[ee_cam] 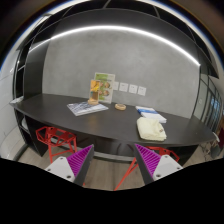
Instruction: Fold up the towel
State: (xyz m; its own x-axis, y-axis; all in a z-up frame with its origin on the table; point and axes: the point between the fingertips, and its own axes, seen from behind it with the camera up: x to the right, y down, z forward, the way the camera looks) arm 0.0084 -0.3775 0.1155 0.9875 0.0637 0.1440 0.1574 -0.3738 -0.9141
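Note:
A pale folded towel (152, 127) lies on the dark table (110, 122), toward its right end, well beyond my fingers. My gripper (112, 163) is held back from the table's near edge, above the floor. Its fingers stand wide apart with nothing between them; the left pad (76, 158) and the right pad (151, 158) show purple-magenta.
A flat stack of papers or a book (88, 108) lies on the table's left part. An upright box or card (100, 88) stands at the back by the wall. Red-framed chairs (55, 140) stand under the table's near edge, one at each side (160, 152).

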